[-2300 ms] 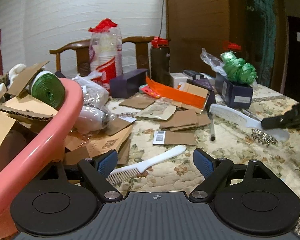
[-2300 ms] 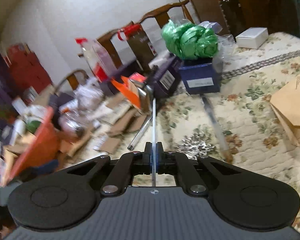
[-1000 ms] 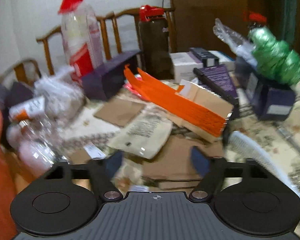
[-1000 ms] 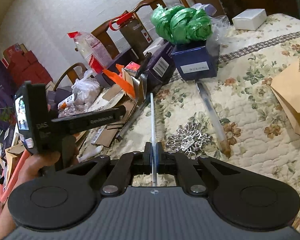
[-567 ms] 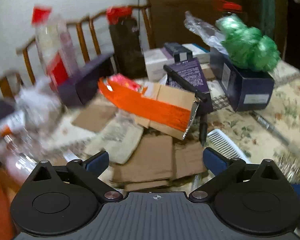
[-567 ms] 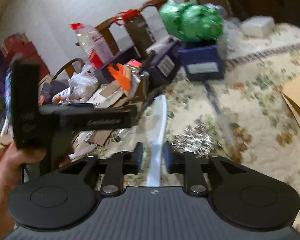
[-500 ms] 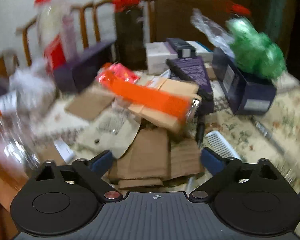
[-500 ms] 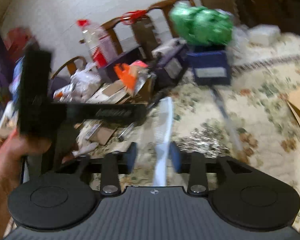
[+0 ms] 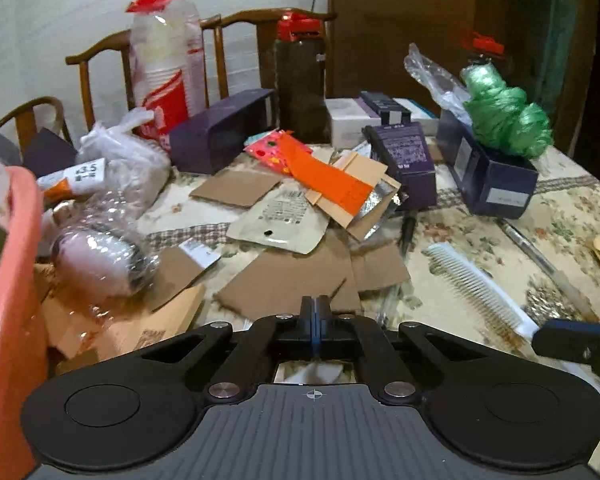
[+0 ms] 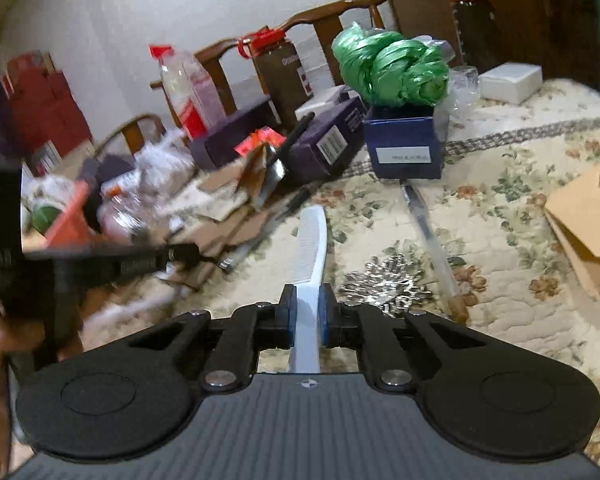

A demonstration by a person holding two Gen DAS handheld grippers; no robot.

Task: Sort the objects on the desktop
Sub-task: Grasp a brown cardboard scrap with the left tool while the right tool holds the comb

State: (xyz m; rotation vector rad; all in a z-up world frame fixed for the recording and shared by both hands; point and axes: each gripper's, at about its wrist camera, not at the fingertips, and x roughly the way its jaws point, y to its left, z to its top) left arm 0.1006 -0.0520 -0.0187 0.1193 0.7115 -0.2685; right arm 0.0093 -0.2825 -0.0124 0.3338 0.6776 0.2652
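Observation:
A white comb point(image 10: 313, 240) lies flat on the floral tablecloth, its handle between the fingers of my right gripper point(image 10: 307, 312). The jaws stand a little apart on either side of the handle; I cannot tell whether the pads touch it. The comb also shows in the left wrist view point(image 9: 476, 286) at the right, with the right gripper's tip point(image 9: 572, 342) at its handle. My left gripper point(image 9: 315, 312) is shut with nothing visible between its pads, low over cardboard scraps point(image 9: 312, 276). The left gripper shows in the right wrist view point(image 10: 100, 268) at the left.
A pink basket point(image 9: 8, 300) stands at the left edge. Purple boxes point(image 9: 406, 160), a blue box with green plastic point(image 9: 504, 120), a dark jar point(image 9: 300, 80), bagged bottles point(image 9: 100, 256), two pens point(image 10: 430, 236) and a silver ornament point(image 10: 388, 276) crowd the table. A cardboard box point(image 10: 592, 216) lies at right.
My right gripper's jaws have parted from their tight grip on the comb, which now lies flat. My left gripper moved from the other comb toward the cardboard and shut.

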